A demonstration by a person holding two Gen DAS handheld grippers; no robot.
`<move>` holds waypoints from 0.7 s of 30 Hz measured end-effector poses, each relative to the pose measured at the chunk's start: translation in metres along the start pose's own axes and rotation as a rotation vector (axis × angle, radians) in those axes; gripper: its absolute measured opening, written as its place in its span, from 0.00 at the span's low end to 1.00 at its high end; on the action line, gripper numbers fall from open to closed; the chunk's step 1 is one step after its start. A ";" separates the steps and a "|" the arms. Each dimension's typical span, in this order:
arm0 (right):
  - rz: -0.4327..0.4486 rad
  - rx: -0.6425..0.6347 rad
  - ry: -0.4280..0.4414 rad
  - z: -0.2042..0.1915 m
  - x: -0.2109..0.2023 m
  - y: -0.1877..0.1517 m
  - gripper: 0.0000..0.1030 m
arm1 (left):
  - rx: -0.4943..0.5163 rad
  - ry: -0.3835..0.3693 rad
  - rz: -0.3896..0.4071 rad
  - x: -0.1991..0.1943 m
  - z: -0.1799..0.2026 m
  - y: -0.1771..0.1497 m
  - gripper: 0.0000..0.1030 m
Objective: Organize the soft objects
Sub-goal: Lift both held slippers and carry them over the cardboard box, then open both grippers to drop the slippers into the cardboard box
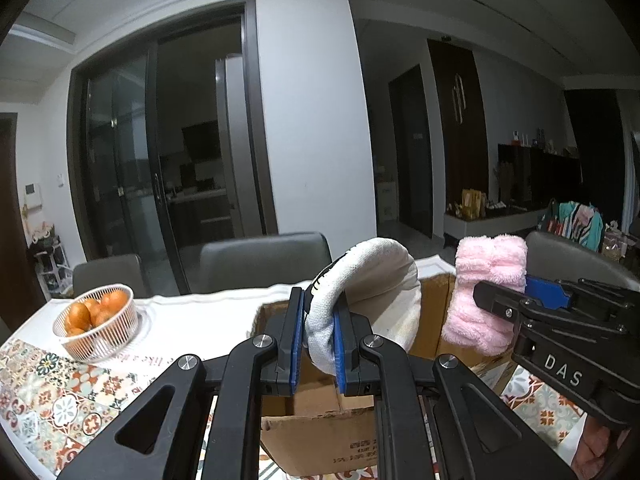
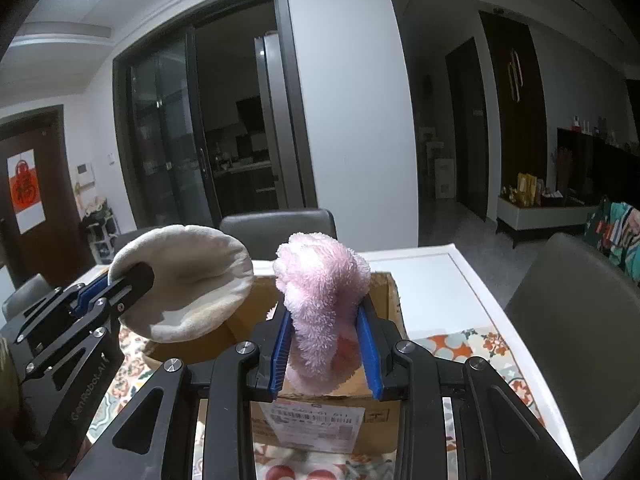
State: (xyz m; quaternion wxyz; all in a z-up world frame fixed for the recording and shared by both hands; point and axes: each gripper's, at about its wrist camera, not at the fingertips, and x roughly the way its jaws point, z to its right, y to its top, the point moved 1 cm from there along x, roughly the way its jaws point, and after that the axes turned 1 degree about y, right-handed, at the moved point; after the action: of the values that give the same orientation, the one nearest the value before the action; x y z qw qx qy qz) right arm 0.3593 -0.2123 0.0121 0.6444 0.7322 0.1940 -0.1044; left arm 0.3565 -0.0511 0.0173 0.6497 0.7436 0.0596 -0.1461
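Above an open brown cardboard box (image 1: 320,404) at frame centre, the left gripper (image 1: 318,312) pinches a floppy white cloth pouch (image 1: 372,280) almost flat, while the right gripper (image 2: 326,332), jaws partly apart, clamps a fluffy pink towel roll (image 2: 320,280).

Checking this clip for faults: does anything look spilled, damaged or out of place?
Nothing spilled. The only blemish is the brown cardboard box, whose near top edge is ragged. The left gripper grips a white fabric pad and the right gripper a fluffy pink cloth, both above the box.
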 end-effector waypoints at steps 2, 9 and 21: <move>-0.016 -0.001 -0.004 0.002 0.009 0.000 0.32 | -0.004 -0.006 -0.022 0.007 0.000 -0.004 0.14; -0.067 -0.008 -0.006 0.004 0.029 -0.004 0.32 | -0.016 -0.016 -0.086 0.027 0.002 -0.011 0.15; -0.076 -0.026 -0.028 0.010 0.030 -0.003 0.53 | -0.012 0.002 -0.080 0.023 0.000 -0.009 0.52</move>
State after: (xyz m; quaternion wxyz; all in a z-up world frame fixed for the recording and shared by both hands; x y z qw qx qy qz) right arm 0.3862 -0.2169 -0.0045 0.6520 0.7145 0.2140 -0.1364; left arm 0.3755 -0.0525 0.0019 0.6479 0.7368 0.0907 -0.1706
